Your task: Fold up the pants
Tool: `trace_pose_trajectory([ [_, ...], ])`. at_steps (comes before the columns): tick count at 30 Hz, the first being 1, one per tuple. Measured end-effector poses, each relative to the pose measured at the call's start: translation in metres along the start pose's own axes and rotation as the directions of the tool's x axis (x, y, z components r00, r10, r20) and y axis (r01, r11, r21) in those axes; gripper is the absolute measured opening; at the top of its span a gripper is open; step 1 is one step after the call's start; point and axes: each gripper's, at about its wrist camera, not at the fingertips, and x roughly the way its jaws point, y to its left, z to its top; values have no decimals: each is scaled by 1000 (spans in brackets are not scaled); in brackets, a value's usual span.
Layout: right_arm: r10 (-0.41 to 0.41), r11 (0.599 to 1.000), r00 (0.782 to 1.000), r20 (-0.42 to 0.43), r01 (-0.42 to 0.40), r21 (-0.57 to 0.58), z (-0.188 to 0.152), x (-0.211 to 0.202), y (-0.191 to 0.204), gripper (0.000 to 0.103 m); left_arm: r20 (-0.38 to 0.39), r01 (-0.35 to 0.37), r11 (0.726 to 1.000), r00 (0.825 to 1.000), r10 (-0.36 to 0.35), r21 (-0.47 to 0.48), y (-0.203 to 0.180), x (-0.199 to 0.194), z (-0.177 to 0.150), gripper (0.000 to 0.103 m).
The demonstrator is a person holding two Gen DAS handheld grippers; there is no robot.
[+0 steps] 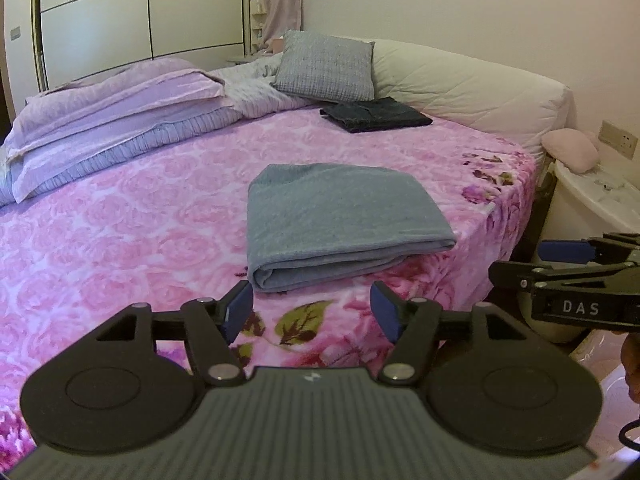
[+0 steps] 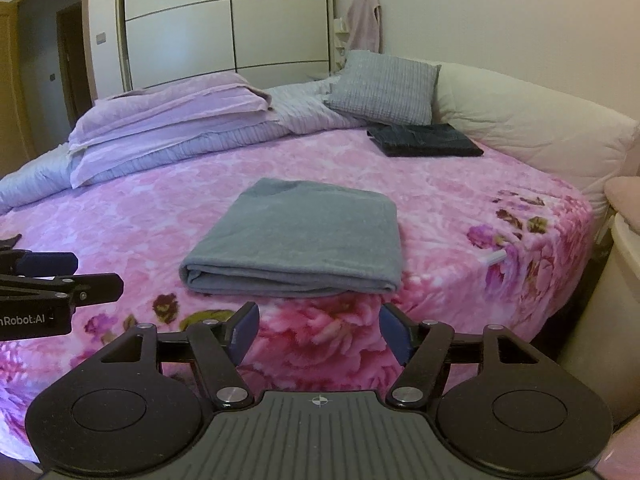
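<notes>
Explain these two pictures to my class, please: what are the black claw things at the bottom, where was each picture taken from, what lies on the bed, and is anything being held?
No robot here: a person holds one hand-held claw in each hand, each with a camera looking along its two fingers. One picture comes from the left claw, the other from the right claw; each also glimpses the other at its edge. Both claws are open and hold nothing. On the pink floral blanket lie the grey pants, already folded into a neat rectangle just beyond the fingertips. Farther back are a dark folded garment, a grey cushion and a stack of lilac bedding.
</notes>
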Motion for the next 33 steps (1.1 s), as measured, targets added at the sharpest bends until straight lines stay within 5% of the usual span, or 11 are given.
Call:
trace_pose_trajectory([
  [11, 20, 1000, 1000, -2, -20, -8, -2, -1, 1, 65, -5, -11, 1000, 1000, 11, 16, -5, -4, 0, 64],
  [20, 28, 998, 997, -78, -24, 53, -11, 34, -27, 65, -75, 30, 1000, 997, -29, 9, -2, 38, -1, 74],
  [23, 24, 996, 993, -117, -14, 86, -14, 53, -42, 65, -119, 39, 999, 992, -43, -36, 11, 63, 0, 87],
  [27, 19, 991, 992, -124, -3, 131, -7, 76, -66, 65, -136, 44, 993, 989, -60, -112, 38, 96, 12, 89],
  [33, 125, 920, 989, -78, -86, 382, 17, 126, -130, 65, -130, 143, 932, 972, -196, -334, 97, 162, 38, 89],
])
